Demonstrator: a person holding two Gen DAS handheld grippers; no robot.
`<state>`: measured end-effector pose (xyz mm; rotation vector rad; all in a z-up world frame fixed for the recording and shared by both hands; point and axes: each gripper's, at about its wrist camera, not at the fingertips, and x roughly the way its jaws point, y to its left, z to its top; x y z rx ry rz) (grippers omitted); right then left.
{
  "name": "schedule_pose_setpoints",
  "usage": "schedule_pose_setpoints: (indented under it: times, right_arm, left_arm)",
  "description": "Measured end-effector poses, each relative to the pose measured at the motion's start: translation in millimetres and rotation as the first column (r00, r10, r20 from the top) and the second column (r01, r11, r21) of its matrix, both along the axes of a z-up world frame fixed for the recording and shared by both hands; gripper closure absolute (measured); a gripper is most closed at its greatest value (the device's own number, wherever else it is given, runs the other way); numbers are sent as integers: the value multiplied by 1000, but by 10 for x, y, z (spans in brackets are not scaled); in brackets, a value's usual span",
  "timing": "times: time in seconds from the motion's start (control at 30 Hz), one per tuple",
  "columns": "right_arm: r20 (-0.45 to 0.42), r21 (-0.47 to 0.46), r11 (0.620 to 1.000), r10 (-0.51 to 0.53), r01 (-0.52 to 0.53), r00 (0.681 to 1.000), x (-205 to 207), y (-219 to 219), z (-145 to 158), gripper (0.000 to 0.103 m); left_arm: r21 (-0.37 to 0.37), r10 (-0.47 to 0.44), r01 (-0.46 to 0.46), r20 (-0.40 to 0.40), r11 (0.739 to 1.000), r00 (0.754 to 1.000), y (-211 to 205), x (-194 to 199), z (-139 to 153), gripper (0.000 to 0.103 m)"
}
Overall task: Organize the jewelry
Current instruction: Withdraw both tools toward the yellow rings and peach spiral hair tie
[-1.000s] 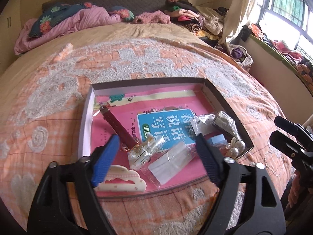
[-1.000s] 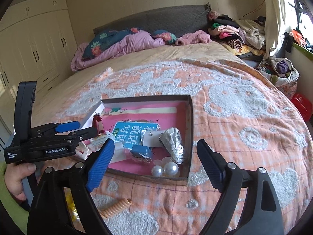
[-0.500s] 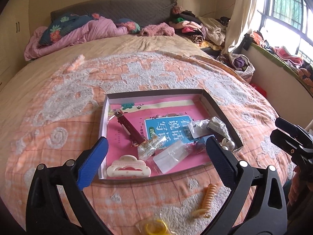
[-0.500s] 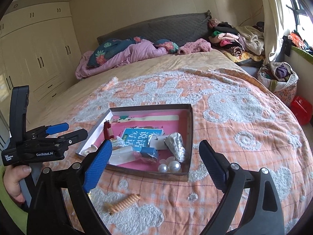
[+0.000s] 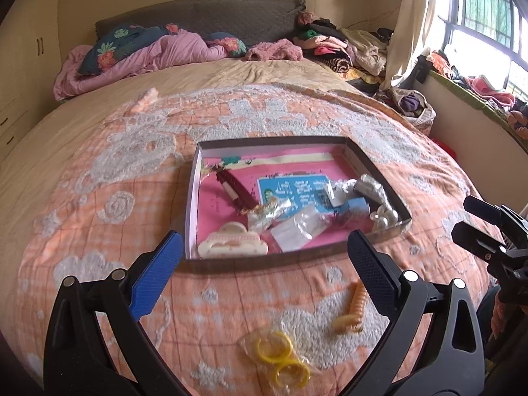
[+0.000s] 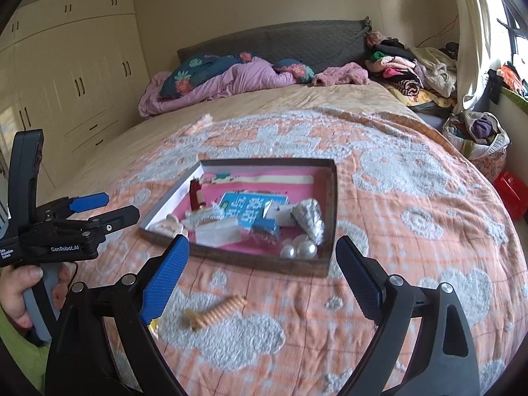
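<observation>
Jewelry fills most of the shallow cardboard box (image 5: 194,191) at mid-bed: a cream scalloped hair claw (image 5: 232,246) at its 7 o'clock corner, glossy pearls (image 6: 298,250), crinkled foil, clear packets. Two pieces lie outside on the nubby orange quilt (image 5: 99,204) — a ribbed spiral hair tie (image 6: 217,310) and yellow plastic rings (image 5: 280,356) (bagged in film) at 6 o'clock. Sorting looks nearly done. Left gripper (image 5: 264,277) and right gripper (image 6: 260,280) hover, jaws spread wide, holding nothing.

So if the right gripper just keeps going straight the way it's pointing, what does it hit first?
Probably the near wall of the box, which sits centred between the open right gripper; the orange spiral hair tie lies lower left, likely missed. Depth is uncertain.
</observation>
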<state>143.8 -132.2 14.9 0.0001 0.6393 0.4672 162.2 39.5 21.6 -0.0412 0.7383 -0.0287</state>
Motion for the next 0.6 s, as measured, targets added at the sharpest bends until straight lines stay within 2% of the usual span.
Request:
schedule_pose_setpoints:
  times: [0.6]
  right_arm:
    - [-60,-101,990,92,-98,994,-193,251,-374,13]
  left_arm:
    - [14,32,-31,-87,999,996,75,-387,-443,10]
